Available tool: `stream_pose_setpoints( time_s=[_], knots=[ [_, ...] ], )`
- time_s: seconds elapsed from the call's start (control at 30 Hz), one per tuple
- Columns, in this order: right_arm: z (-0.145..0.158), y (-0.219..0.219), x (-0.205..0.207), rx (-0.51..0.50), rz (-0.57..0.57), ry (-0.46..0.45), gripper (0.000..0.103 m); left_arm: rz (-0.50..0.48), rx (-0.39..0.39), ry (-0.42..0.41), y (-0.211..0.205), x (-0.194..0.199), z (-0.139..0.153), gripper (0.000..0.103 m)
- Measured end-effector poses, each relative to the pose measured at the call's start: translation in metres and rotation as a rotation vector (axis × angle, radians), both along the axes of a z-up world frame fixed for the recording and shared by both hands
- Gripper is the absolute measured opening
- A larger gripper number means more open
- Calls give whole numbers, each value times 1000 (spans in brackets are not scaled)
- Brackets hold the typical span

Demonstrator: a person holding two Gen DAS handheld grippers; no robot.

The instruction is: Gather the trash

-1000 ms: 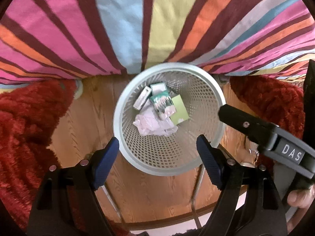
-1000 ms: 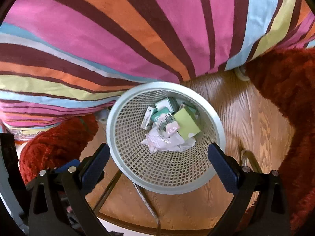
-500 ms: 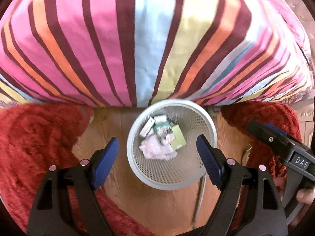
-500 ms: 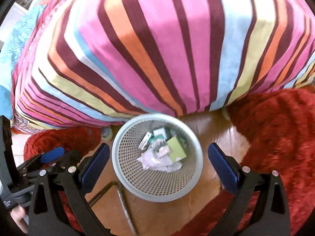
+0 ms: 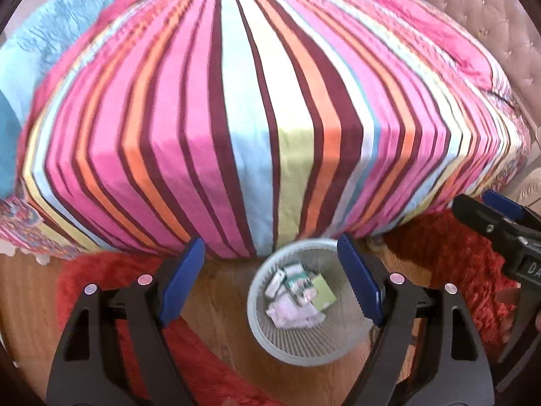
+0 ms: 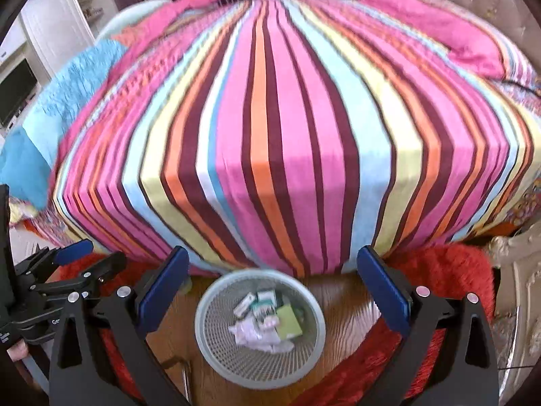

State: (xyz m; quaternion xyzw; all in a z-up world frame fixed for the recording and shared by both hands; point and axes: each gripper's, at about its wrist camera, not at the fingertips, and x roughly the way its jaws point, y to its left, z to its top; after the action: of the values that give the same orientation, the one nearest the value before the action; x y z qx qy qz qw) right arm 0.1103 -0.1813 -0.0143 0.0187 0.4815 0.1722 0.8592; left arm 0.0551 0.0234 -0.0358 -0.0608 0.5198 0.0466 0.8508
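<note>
1. The trash (image 5: 297,299) lies at the bottom of a pale mesh wastebasket (image 5: 270,341): crumpled white paper, a yellow-green box and a few small green-and-white packets, heaped together.
2. The wastebasket stands upright on a wooden floor (image 5: 216,308), just in front of the hanging edge of a striped bedspread (image 5: 253,118).
3. Red shaggy rugs (image 5: 449,260) lie on the floor on either side of the basket.
4. The left gripper (image 5: 270,284) hangs above the floor with its blue-padded fingers (image 5: 179,280) spread wide and nothing between them; the basket shows in the gap, nearer the right-hand finger.
5. The right gripper (image 6: 270,296) is likewise spread wide and empty, its fingers (image 6: 382,291) framing the basket (image 6: 260,372) from above.
6. Each gripper appears at the edge of the other's view; the right one's jaws there look apart as well.
7. On the bed, a blue blanket (image 6: 61,101) lies at the left and a pink pillow (image 6: 449,30) at the far right.
</note>
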Motion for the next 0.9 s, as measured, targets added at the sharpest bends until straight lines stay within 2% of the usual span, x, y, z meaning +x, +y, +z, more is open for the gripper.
stream_pose_setpoints(
  time_s=[0.23, 0.33, 0.43, 0.63, 0.9],
  knots=[
    [35, -1, -3, 18, -4, -144, 95, 32, -20, -108, 8, 0, 37, 79],
    [42, -3, -2, 12, -7, -187, 95, 22, 19, -139, 6, 1, 46, 79],
    [44, -3, 2, 10, -15, -198, 95, 19, 45, -144, 6, 6, 50, 79],
    [45, -1, 7, -2, -10, -207, 95, 31, 14, -155, 12, 14, 53, 79],
    [41, 6, 14, -5, 16, -181, 95, 27, 27, -165, 14, 25, 59, 79]
  ],
)
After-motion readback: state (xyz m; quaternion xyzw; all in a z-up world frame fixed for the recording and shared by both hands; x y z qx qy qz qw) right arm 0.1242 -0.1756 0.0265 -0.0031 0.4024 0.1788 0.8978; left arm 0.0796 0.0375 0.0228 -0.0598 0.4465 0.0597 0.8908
